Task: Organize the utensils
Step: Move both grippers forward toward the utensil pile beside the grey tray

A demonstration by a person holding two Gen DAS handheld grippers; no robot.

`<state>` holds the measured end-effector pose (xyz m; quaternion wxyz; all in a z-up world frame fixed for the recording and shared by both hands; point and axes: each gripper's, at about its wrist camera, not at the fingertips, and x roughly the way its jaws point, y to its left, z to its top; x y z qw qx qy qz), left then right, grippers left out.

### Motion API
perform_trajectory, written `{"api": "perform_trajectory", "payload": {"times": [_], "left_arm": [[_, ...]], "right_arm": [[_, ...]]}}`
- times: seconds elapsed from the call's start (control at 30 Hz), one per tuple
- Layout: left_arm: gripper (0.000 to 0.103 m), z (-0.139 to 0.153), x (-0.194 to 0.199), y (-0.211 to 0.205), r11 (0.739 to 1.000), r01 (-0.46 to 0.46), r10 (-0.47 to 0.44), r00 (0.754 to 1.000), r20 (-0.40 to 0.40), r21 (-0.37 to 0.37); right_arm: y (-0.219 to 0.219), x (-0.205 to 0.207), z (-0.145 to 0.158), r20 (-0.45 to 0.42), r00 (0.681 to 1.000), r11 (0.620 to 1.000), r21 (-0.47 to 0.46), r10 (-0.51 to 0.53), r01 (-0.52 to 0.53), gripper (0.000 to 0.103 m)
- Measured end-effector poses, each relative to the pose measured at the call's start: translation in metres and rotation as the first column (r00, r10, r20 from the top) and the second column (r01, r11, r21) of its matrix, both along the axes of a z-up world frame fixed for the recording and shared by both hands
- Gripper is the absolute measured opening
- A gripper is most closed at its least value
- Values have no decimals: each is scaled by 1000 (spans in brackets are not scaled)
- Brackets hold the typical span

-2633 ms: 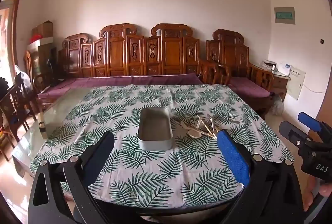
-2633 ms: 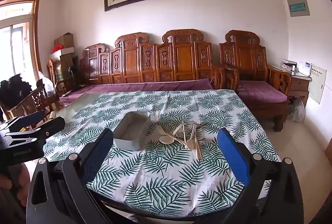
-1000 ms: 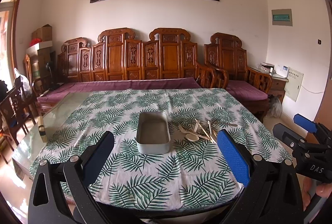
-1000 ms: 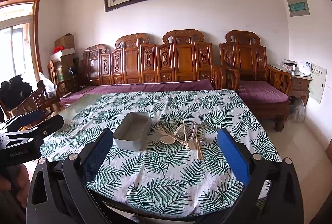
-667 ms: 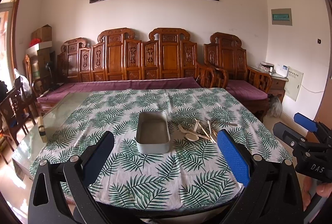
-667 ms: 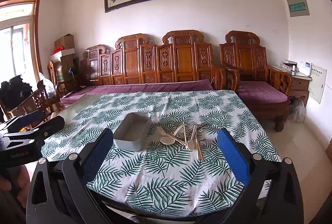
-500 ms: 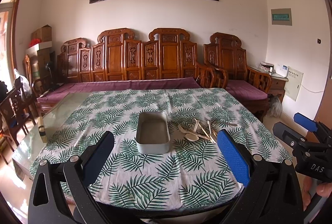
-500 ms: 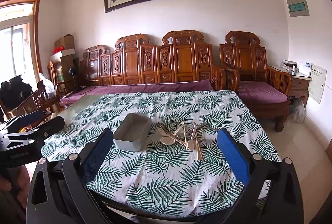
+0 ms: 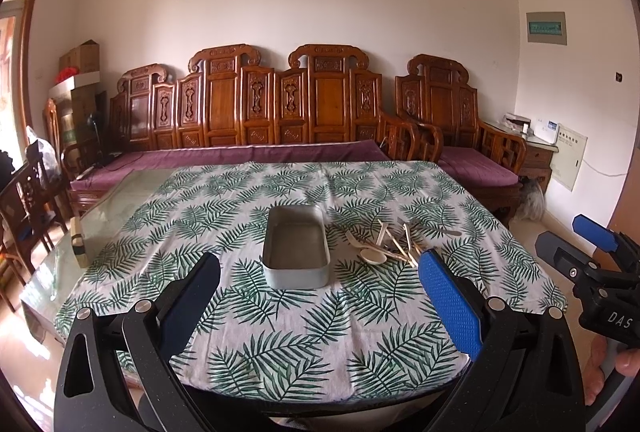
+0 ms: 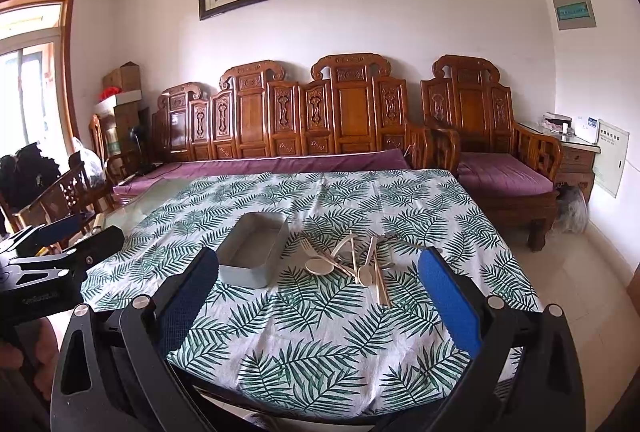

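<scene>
On the counter [image 9: 280,316], ahead of both tools: nothing is gripped yet, all things lie on the leaf-print cloth.
Left hand-held gripper [image 9: 320,306]: fingers wide apart, empty, held back from the near edge.
Right hand-held gripper [image 10: 320,306]: fingers also wide apart, empty, held equally far back.
Metal tray [image 9: 296,248]: empty, straight ahead of the left hand-held gripper; its long axis runs away from this tool.
Utensil pile [image 10: 356,262]: spoons, a fork and chopsticks crossed over each other, just to the right of the tray, almost straight ahead of the right hand-held gripper.
Chopsticks [image 10: 382,286]: nearest piece, long axis pointing roughly toward the right tool.
Nearer hand: I judge the right one, so it should reach forward first.
</scene>
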<state>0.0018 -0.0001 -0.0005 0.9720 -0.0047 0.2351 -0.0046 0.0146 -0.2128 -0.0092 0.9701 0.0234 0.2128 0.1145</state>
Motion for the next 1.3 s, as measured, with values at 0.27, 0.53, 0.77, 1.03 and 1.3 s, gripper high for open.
{"api": "perform_trajectory", "payload": {"times": [0.27,0.53,0.77,1.03,1.3], "left_arm": [[96,-23,28,1,1000,17,-17,998,-57,3],[96,-44,55,1,999,36,-36,993,-116,3],[96,-61,84,-2,998,58,-57,985,-163,-1],[96,-82,120,-7,997,80,-82,973,-215,-18],[96,-102,146,-8,995,97,-100,961,-257,-26]], "right_arm": [[-1,25,-25,-48,999,1000,-20,0,-1,101],[-10,58,-46,-76,997,999,-43,3,-7,101],[-24,92,-61,-114,993,997,-82,-10,0,100],[-41,133,-89,-190,981,993,-119,-36,13,92],[-50,172,-122,-291,956,988,-152,-41,-4,76]]}}
